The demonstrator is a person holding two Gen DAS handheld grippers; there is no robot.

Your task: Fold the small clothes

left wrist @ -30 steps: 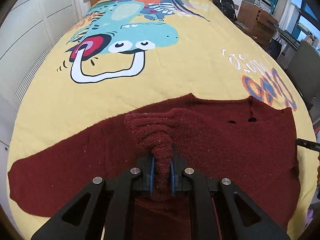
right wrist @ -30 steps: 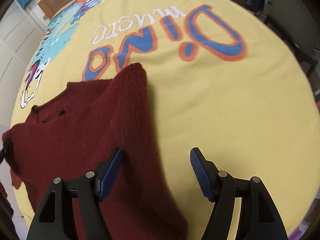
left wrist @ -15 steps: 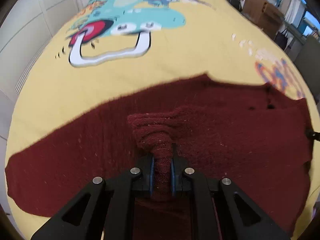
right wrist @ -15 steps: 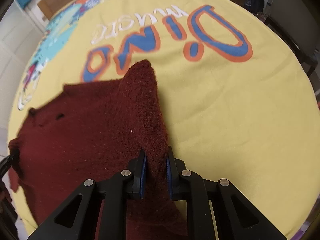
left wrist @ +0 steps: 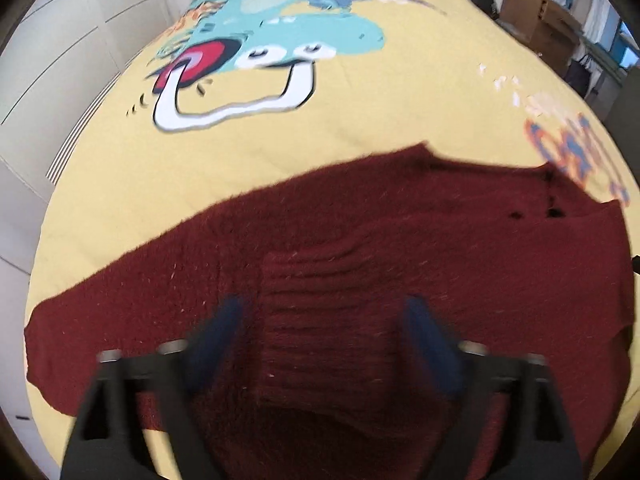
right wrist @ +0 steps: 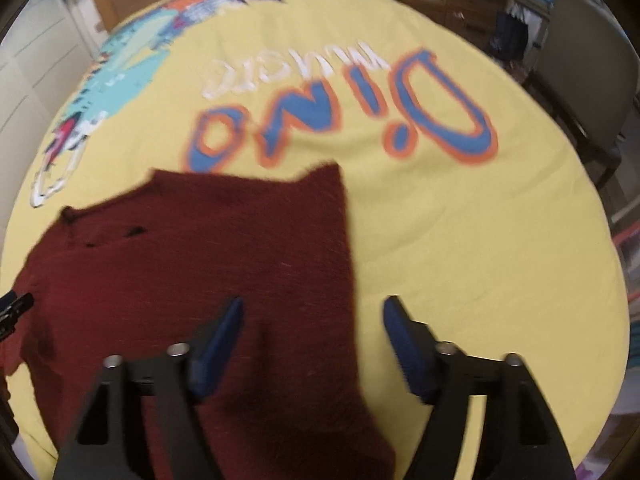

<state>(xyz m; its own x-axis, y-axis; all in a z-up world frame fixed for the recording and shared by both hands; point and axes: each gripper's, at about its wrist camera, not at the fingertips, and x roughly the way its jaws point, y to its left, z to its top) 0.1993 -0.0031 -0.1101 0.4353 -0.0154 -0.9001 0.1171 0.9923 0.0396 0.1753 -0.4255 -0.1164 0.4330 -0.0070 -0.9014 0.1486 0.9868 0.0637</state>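
Lying spread on the yellow bedspread (left wrist: 360, 128), well below its cartoon dinosaur print (left wrist: 276, 40) toward the near edge: a dark red knitted sweater (left wrist: 460, 248), the thing to fold; stretching across most of the left wrist view, one sleeve (left wrist: 120, 320) running out to the left of the body, a ribbed cuff (left wrist: 324, 320) doubled back onto the body just below the middle; probably laid there on purpose, so the sleeve sits inside the outline before the body gets folded.

Hovering over that cuff: left gripper (left wrist: 324, 312), jaws opening and already spread wide, blue pads either side of the ribbing without pressing it; cloth between them but let go, flat on the sweater; blurred fingers, so exact clearance hard to tell.

Straddling the sweater's right-hand edge in the right wrist view: right gripper (right wrist: 312, 320), jaws opening too, one pad over the knit, the other over bare bedspread beside the blue and orange lettering (right wrist: 340, 112); nothing clamped; edge of the sweater (right wrist: 344, 240) running straight away from it, seemingly just laid down to make a clean fold line.

Judging from this: sleeves tucked in, body fold not yet made.
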